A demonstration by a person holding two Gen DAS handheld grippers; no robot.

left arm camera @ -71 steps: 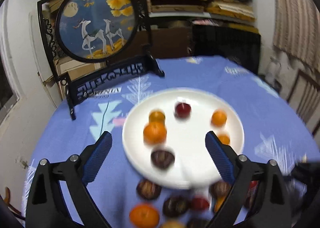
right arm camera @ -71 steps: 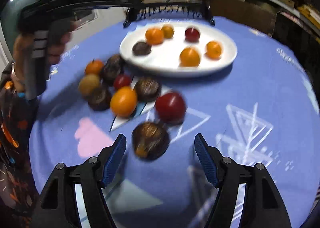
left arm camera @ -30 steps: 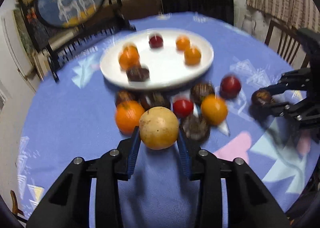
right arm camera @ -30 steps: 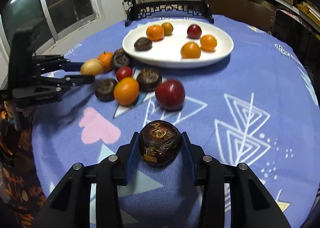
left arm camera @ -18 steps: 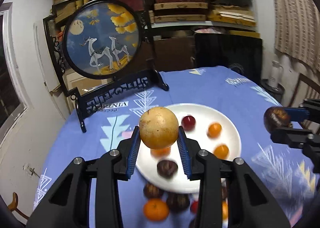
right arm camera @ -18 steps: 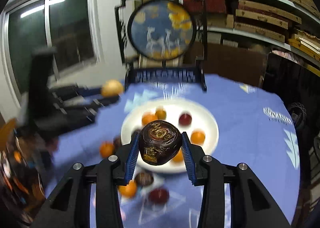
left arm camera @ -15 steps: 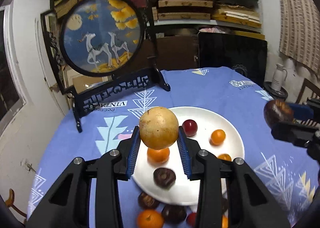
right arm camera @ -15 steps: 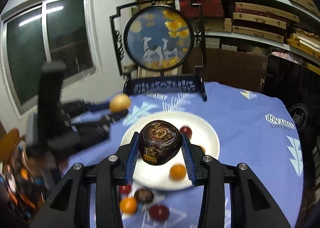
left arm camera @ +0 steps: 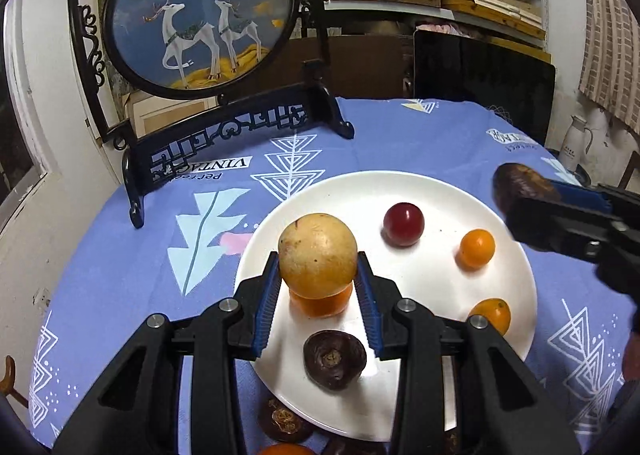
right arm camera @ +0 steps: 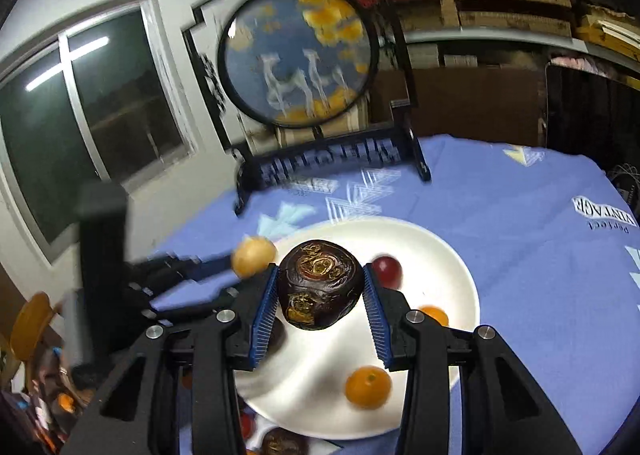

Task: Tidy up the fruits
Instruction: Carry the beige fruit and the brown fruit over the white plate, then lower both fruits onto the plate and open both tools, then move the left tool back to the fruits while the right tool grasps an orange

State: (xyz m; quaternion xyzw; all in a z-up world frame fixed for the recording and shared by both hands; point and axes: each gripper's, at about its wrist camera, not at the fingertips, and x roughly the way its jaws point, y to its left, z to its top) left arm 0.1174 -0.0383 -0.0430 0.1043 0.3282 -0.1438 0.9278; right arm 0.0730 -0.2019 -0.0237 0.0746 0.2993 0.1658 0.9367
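Both claws are loaded: left claw [left arm camera: 318, 287] is clamped on a yellow fruit [left arm camera: 317, 255], right claw [right arm camera: 319, 297] on a dark wrinkly fruit [right arm camera: 320, 284], each hanging over the white plate [left arm camera: 432, 275]. Past that plate, a round deer screen [left arm camera: 200, 11] stands on the blue tabletop [left arm camera: 400, 135].

plate [left arm camera: 516, 311]: white | tablecloth [left arm camera: 120, 255]: blue, white triangles | pads [left arm camera: 267, 295]: blue
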